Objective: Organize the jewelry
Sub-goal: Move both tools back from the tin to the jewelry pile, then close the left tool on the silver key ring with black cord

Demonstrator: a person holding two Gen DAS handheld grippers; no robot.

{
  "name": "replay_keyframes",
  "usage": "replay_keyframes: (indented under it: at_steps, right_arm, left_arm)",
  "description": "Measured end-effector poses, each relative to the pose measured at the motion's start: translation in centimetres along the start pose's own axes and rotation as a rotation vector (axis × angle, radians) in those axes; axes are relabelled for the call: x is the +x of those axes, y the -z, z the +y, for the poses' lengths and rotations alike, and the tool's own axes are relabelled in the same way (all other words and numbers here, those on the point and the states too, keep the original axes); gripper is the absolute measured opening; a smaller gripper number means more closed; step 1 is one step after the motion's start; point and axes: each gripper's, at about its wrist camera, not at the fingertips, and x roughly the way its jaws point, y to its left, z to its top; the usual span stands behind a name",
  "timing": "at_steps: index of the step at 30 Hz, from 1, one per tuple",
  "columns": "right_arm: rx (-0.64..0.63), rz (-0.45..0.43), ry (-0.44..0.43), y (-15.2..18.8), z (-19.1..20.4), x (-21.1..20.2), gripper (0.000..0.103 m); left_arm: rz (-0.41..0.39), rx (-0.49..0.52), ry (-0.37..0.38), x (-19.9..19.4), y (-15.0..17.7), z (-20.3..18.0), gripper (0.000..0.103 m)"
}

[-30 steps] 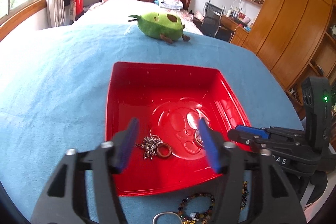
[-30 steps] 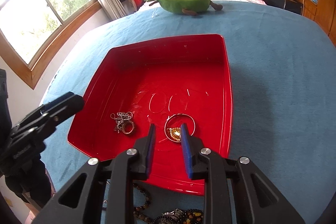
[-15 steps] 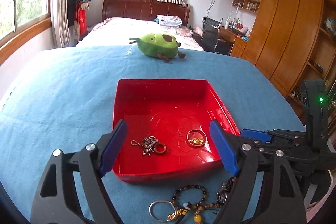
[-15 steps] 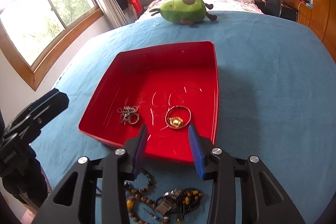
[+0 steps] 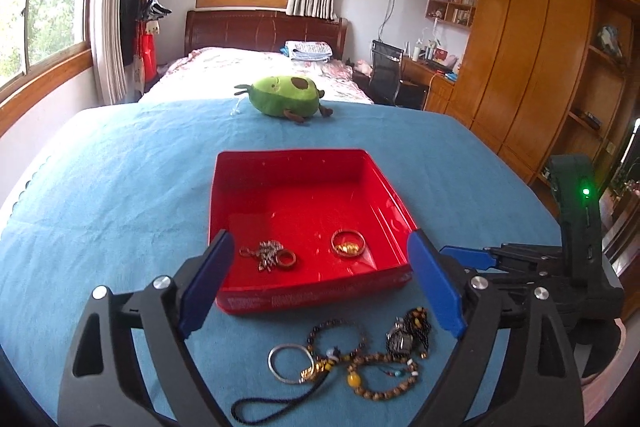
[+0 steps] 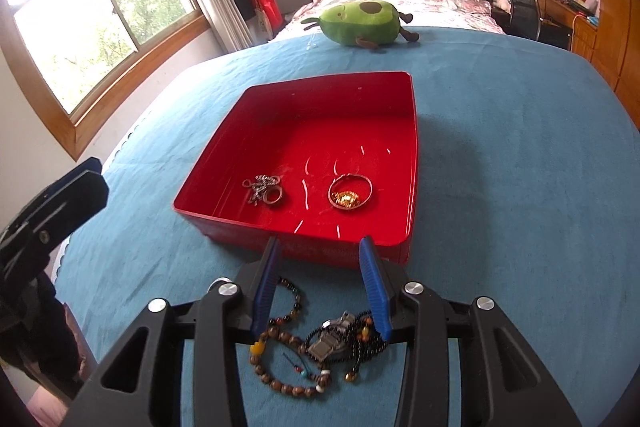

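The jewelry is in two places. Some is already in the red tray (image 5: 312,211): a small silver chain (image 5: 266,254) with a brown ring (image 5: 287,258) lies by the tray's near left corner, and a gold bangle (image 5: 348,243) with a gold piece inside it lies near the middle of the near side. The rest is a tangled pile (image 5: 356,355) on the blue worktop (image 5: 120,195), just in front of the tray and close to the worktop's near edge. It holds bead bracelets, a silver ring on a dark cord and what looks like a watch.

The left gripper (image 5: 320,283) hangs above the pile. Its fingers have just been opening, stand wide apart and hold nothing. The right gripper (image 6: 320,287) hangs over the pile too. Its fingers have opened only partway in the last second, and nothing is between them.

It looks like one drop into the tray is done and the next pick is starting. The next move needs a gripper to go down to one piece in the pile and pinch just that one. The beads and cords are tangled, so more than one piece may lift together.

A green avocado toy (image 5: 286,99) sits at the worktop's far edge.
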Motion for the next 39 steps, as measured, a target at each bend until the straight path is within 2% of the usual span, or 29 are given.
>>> replay_keyframes:
  at_steps: [4,8,11,14,15,16,19,25,28,30,35,39]
  right_arm:
    - [0.006,-0.001,-0.022,1.4,-0.5,-0.5,0.041]
    - [0.018,0.024,-0.028,2.6,-1.2,0.0,0.041]
    - [0.025,0.046,-0.036,3.3,-1.5,0.5,0.041]
    - [0.040,0.071,-0.050,4.0,-2.2,1.3,0.041]
    - [0.045,0.075,-0.051,4.2,-2.4,1.5,0.041]
    - [0.050,0.081,-0.052,4.3,-2.6,1.7,0.040]
    - [0.048,0.097,-0.056,4.6,-2.6,2.3,0.040]
    - [0.058,0.106,-0.061,4.7,-2.9,2.7,0.041]
    - [0.061,0.105,-0.062,4.8,-3.0,2.7,0.041]
    - [0.062,0.107,-0.064,4.8,-3.0,2.8,0.041]
    - [0.063,0.108,-0.068,4.8,-2.9,2.8,0.041]
    - [0.065,0.114,-0.074,4.9,-3.0,3.0,0.041]
  left_arm:
    - [0.045,-0.025,-0.023,-0.2,1.5,1.2,0.087]
    - [0.160,-0.105,-0.016,1.2,3.6,3.5,0.087]
    - [0.245,-0.116,-0.042,3.3,5.2,4.3,0.085]
    - [0.343,-0.112,-0.049,5.7,6.7,4.8,0.072]
    - [0.371,-0.116,-0.051,6.4,7.0,5.1,0.060]
    - [0.412,-0.120,-0.056,7.4,7.6,5.5,0.054]
    - [0.467,-0.117,-0.038,8.7,8.5,6.1,0.053]
    - [0.500,-0.077,-0.016,9.3,9.0,5.6,0.046]
    - [0.521,-0.047,-0.028,9.9,9.4,5.3,0.040]
    - [0.539,-0.026,-0.034,10.7,9.9,5.0,0.039]
    - [0.523,0.069,-0.073,11.6,10.2,3.7,0.036]
    - [0.516,0.067,-0.058,11.7,10.3,3.9,0.010]
